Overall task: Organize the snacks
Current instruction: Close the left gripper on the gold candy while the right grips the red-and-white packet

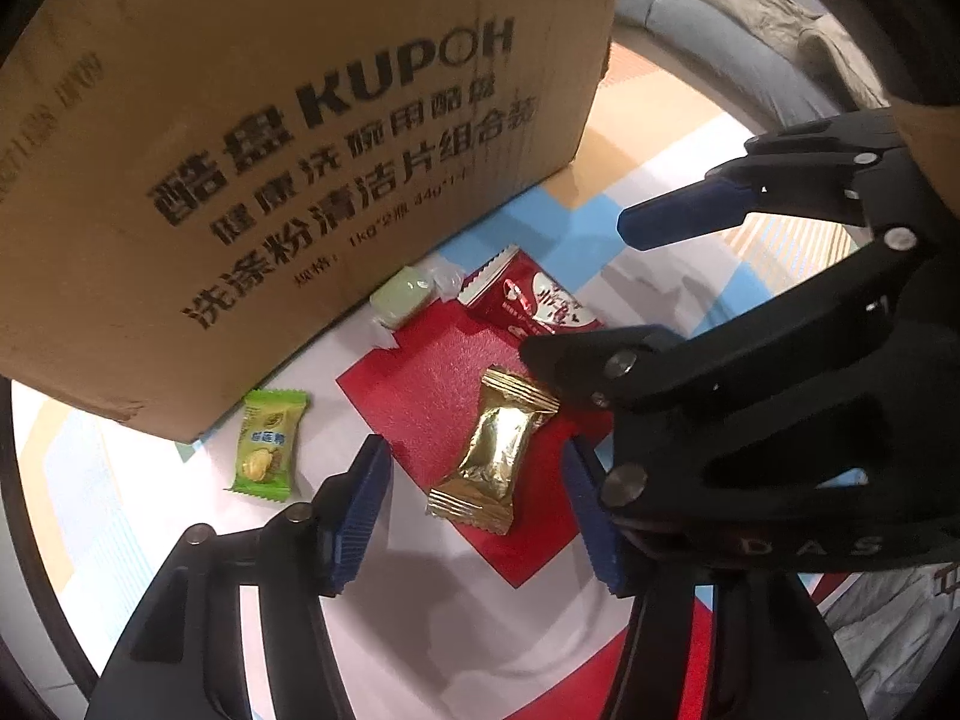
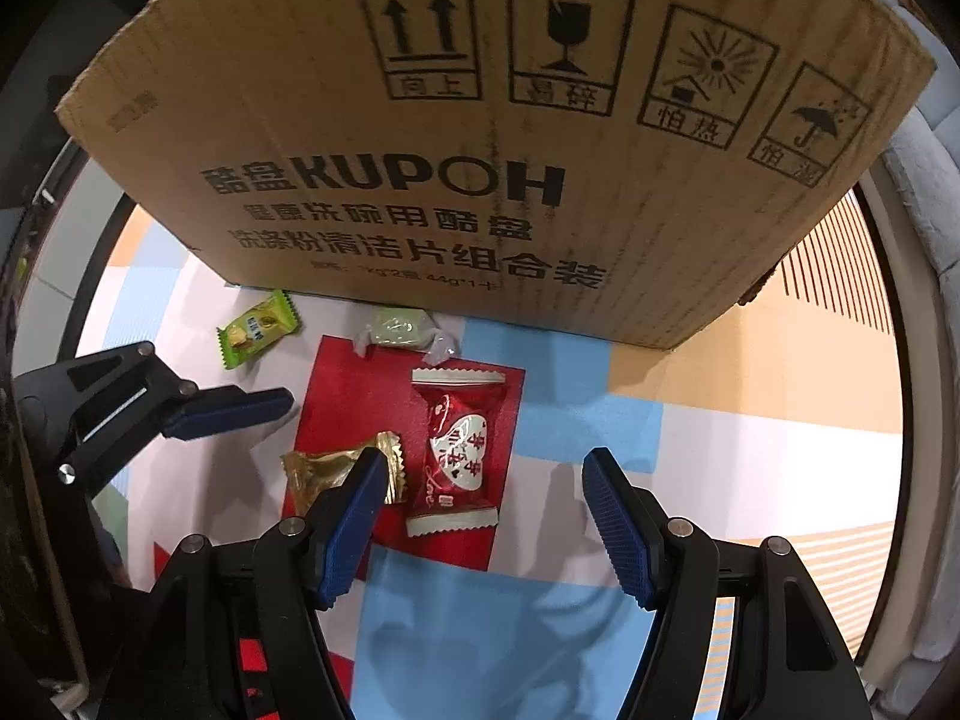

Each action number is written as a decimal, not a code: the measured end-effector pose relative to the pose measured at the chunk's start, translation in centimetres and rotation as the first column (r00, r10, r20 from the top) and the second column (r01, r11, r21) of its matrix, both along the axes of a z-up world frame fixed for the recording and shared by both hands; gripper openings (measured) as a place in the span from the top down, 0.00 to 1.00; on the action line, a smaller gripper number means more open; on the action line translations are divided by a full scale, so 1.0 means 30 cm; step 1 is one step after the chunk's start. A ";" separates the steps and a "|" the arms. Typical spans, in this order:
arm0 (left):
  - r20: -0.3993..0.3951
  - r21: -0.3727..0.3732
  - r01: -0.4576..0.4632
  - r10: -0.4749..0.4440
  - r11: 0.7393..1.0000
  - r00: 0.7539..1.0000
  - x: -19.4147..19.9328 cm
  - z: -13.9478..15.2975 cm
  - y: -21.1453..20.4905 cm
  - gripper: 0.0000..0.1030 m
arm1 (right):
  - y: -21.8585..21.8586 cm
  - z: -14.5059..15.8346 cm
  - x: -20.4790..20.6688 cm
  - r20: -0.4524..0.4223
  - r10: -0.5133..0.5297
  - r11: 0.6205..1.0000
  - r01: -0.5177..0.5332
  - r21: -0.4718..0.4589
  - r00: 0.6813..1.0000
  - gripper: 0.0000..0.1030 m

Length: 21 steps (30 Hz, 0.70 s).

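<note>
A gold-wrapped candy (image 1: pixel 498 456) lies on a red patch of the mat, between the fingers of my left gripper (image 1: pixel 474 516). The pads stand clear of it on both sides, so the gripper is open. A red candy with a white heart (image 2: pixel 456 456) lies beside it, between the fingers of my open right gripper (image 2: pixel 486 516), nearer the left pad and untouched. In the left wrist view the right gripper's blue finger (image 1: pixel 690 213) reaches in over the red candy (image 1: pixel 540 306). In the right wrist view a blue finger (image 2: pixel 234 411) of the left gripper shows beside the gold candy (image 2: pixel 336 468).
A large cardboard box (image 2: pixel 480 150) stands right behind the candies. Against its base lie a green-wrapped candy (image 1: pixel 267 450) and a pale green candy in clear wrap (image 1: pixel 402 297). The floor is a patchwork mat (image 2: pixel 750 456). A grey sofa (image 1: pixel 720 18) is beyond.
</note>
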<state>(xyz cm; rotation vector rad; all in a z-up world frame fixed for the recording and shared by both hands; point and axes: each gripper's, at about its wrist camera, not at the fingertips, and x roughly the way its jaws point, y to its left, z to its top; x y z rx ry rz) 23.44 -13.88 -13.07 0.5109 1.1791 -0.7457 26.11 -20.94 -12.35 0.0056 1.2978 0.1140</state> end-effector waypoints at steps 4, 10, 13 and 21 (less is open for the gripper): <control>-0.015 0.004 0.002 -0.002 1.000 1.000 0.019 -0.006 -0.011 0.46 | -0.009 -0.034 0.036 -0.032 -0.009 1.000 0.009 0.014 0.999 0.43; -0.023 0.002 0.004 -0.004 1.000 1.000 0.045 -0.005 -0.037 0.49 | -0.019 -0.073 0.058 -0.050 -0.018 0.999 0.020 0.040 0.999 0.50; -0.007 0.014 0.011 -0.010 1.000 1.000 0.061 0.003 -0.034 0.60 | -0.024 -0.077 0.066 -0.046 -0.017 0.999 0.019 0.039 0.999 0.54; 0.000 0.005 0.004 -0.004 1.000 1.000 0.091 0.011 0.010 0.80 | 0.002 -0.081 0.074 -0.034 -0.001 1.000 0.001 0.010 0.999 0.77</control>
